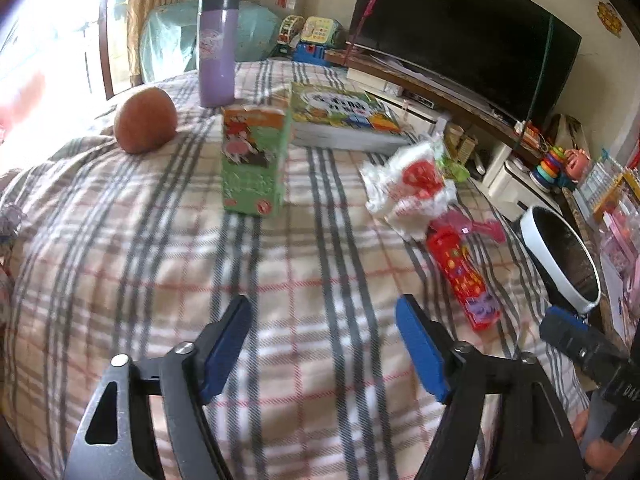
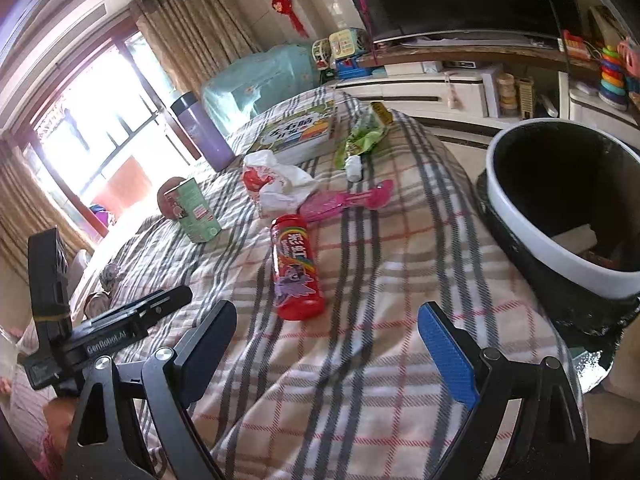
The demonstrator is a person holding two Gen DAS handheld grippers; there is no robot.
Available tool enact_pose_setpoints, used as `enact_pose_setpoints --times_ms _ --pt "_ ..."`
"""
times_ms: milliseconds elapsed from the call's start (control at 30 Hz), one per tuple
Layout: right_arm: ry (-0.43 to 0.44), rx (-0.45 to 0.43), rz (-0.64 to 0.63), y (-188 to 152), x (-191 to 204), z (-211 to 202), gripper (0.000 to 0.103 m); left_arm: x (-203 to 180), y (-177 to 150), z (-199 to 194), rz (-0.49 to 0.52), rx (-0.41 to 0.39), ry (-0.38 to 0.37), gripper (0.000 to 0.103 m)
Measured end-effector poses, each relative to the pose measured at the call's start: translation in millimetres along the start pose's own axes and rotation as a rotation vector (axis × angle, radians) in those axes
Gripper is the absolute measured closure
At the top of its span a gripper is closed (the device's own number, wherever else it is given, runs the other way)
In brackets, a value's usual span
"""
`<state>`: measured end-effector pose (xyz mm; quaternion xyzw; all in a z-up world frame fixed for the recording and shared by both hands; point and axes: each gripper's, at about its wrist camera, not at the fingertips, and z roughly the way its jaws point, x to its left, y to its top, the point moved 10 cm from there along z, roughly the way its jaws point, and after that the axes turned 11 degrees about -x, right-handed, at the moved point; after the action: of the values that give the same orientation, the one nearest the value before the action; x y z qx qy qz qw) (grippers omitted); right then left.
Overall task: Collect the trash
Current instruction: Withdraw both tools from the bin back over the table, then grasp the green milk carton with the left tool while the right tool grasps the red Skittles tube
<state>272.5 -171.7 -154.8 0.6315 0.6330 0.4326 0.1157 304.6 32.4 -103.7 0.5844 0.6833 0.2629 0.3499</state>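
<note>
Through the left wrist view, the left gripper (image 1: 322,346) hangs above the plaid blanket (image 1: 160,272) with its blue-padded fingers spread wide apart and nothing between them. Ahead stands a green carton (image 1: 256,160), upright, with a brown round fruit (image 1: 145,119) to its left and a purple flask (image 1: 217,50) behind. A picture book (image 1: 344,118) lies flat beyond the carton. To the right sits a crumpled white wrapper (image 1: 408,186) with red print, and nearer the blanket's edge a red bottle (image 1: 462,276) lies on its side, a pink comb (image 1: 480,228) just beside it. The white-rimmed trash bin (image 1: 560,256) stands off the blanket at the right, and part of the other tool shows at the lower right corner.

Through the right wrist view, the right gripper (image 2: 326,346) is likewise spread open and empty over the blanket (image 2: 400,280). The red bottle (image 2: 296,268) lies just ahead of its fingers, cap end away. Behind it rest the crumpled wrapper (image 2: 276,184) and the pink comb (image 2: 344,200), with a green wrapper (image 2: 364,136) farther back near the book (image 2: 296,132). The green carton (image 2: 196,212) stands at the left, tilted in this lens. The trash bin (image 2: 520,216) stands close at the right, black-lined, with some scraps inside
</note>
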Motion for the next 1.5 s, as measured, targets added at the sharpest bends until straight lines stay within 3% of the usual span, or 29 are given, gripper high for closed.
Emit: enact_pose_setpoints --times_ms 600,900,933,1000,1067,1133,1500 --pt "0.036 0.049 -0.058 4.8 23.3 48.0 0.010 40.1 46.9 72.9 0.030 -0.057 0.144 0.022" --pt "0.000 0.090 -0.091 3.0 19.0 73.7 0.011 48.9 48.0 105.5 -0.001 -0.041 0.155 0.024" --pt "-0.006 0.092 -0.096 2.5 18.1 75.2 0.014 48.2 47.7 106.9 0.000 -0.043 0.150 0.030" --pt "-0.017 0.088 -0.104 2.1 15.7 75.8 0.028 47.1 45.6 107.9 0.005 -0.039 0.135 0.052" --pt "-0.029 0.089 -0.109 1.8 13.4 76.6 0.054 45.7 43.4 107.7 0.007 -0.037 0.125 0.054" --pt "-0.018 0.092 -0.113 1.2 14.0 75.6 0.066 42.9 42.6 102.5 0.013 -0.049 0.113 0.054" --pt "-0.014 0.063 -0.081 -1.0 5.6 51.8 0.067 6.4 14.5 51.7 0.020 -0.051 -0.009 0.054"
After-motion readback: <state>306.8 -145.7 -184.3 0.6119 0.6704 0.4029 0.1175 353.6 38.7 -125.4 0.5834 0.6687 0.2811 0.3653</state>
